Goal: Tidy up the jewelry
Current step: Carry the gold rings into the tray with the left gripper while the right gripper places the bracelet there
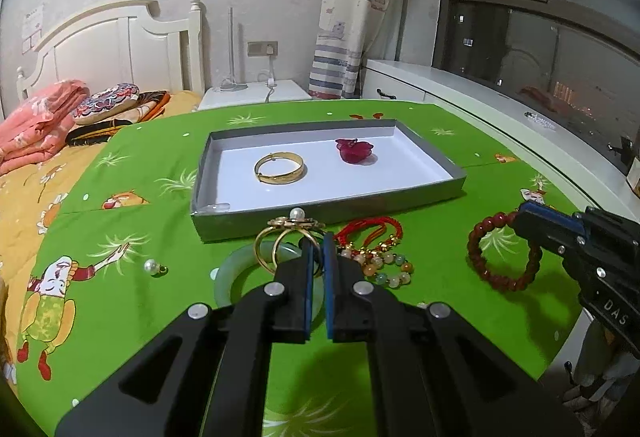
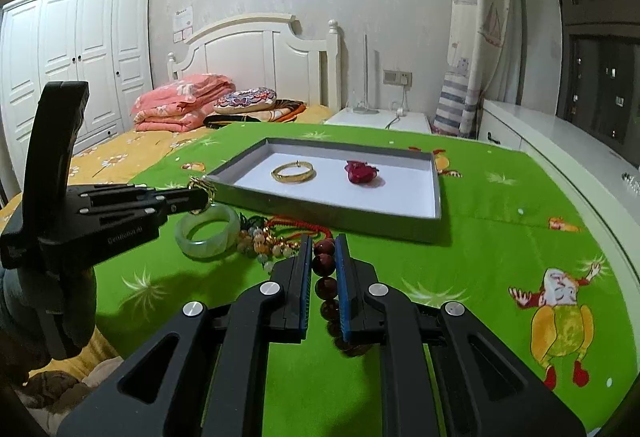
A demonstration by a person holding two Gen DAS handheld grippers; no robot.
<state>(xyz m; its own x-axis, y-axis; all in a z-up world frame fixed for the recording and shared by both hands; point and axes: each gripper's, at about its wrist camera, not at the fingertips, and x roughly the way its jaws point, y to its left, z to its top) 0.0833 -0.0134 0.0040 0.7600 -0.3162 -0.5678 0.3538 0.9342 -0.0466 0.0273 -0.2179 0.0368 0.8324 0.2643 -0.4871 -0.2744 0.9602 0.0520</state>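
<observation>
A: Looked through the left wrist first. Saw the left gripper (image 1: 318, 251) pinched tight on a gold pearl ring (image 1: 289, 237), held up just in front of the gray tray (image 1: 328, 211).

B: Straight ahead, then, and close. And through the right wrist?

A: Saw the right gripper (image 2: 324, 257) squeezed on a dark red bead bracelet (image 2: 326, 277). Tray (image 2: 332, 213) ahead again, holding a gold bangle (image 2: 293, 172) and a red hair clip (image 2: 361, 172). Looked about equally near.
</observation>
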